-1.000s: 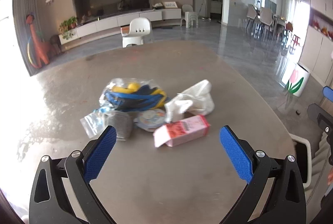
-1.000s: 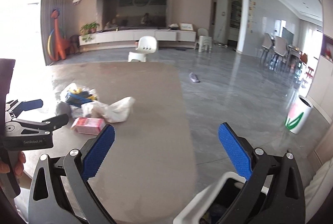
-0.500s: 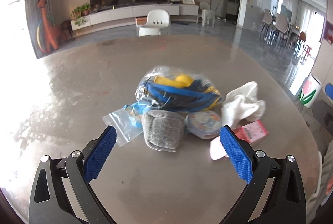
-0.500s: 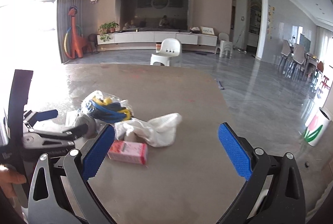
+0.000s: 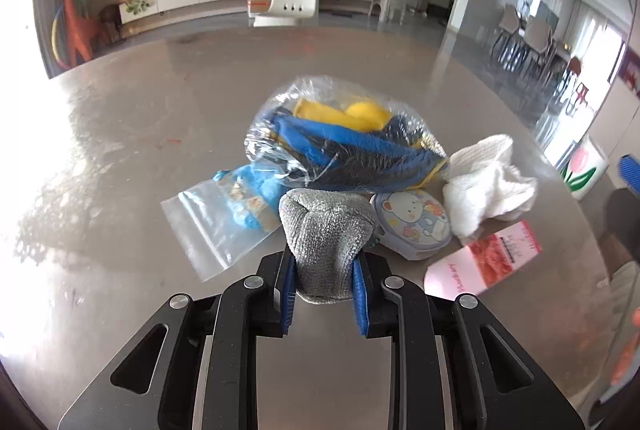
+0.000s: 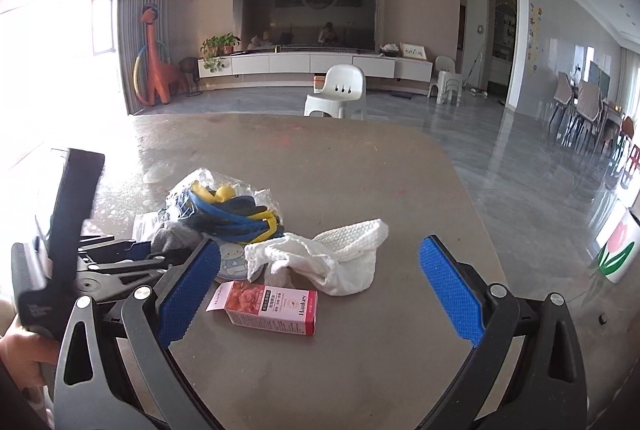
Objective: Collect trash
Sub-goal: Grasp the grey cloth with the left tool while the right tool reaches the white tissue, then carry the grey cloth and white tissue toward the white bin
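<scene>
- Left gripper: fingers clamp a grey cloth, its long axis running straight ahead between them.
- Right gripper: fingers wide, above the worktop.

At my twelve o'clock a white chair stands behind the table; an orange giraffe figure at ten, a tulip-painted bin at three.

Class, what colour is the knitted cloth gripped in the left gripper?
Grey cloth, left gripper; clearest in the left wrist view.
</scene>
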The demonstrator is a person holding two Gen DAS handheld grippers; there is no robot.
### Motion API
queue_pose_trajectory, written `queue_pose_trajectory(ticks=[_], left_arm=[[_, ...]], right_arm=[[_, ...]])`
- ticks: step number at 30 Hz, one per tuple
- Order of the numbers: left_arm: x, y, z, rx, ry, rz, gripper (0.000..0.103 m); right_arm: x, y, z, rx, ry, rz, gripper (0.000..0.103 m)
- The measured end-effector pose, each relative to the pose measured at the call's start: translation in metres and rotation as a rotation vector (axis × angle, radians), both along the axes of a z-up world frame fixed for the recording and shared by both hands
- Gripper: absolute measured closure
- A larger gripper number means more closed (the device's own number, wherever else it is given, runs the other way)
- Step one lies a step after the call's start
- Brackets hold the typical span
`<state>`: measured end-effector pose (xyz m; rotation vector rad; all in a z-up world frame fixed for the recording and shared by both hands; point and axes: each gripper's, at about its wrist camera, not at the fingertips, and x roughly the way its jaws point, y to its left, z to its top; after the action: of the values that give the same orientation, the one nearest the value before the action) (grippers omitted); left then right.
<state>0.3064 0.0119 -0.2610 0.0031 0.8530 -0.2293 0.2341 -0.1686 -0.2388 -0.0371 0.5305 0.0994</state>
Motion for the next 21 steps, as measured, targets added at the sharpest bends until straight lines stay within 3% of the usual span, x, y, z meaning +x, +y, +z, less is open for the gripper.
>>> queue_pose_trajectory(ticks=[12, 16, 17, 18, 19, 20, 21], left_arm=[[-0.031, 0.000, 0.026, 0.001, -0.061, -0.019, 0.081], [-0.035, 0.004, 0.028, -0.002, -0.074, -0.019, 0.081], [-0.036, 0.004, 0.029, 0.004, -0.081, -0.019, 0.081], [-0.036, 0.003, 0.030, 0.008, -0.086, -0.021, 0.081], [-0.037, 0.002, 0.032, 0.006, -0.090, -0.023, 0.081], [-0.039, 0.002, 0.032, 0.005, -0.094, -0.024, 0.081], [-0.042, 0.002, 0.034, 0.005, -0.100, -0.027, 0.081]], right_arm=[[0.033, 0.007, -0.018, 0.009, 0.074, 0.025, 0.004], [0.059, 0.015, -0.036, 0.023, 0.189, 0.069, 0.006], [0.064, 0.016, -0.041, 0.028, 0.218, 0.076, 0.011], [0.070, 0.016, -0.048, 0.042, 0.262, 0.082, 0.036], [0.072, 0.013, -0.053, 0.056, 0.287, 0.077, 0.080], [0.074, 0.011, -0.056, 0.074, 0.306, 0.076, 0.093], [0.073, 0.006, -0.056, 0.112, 0.320, 0.080, 0.092]])
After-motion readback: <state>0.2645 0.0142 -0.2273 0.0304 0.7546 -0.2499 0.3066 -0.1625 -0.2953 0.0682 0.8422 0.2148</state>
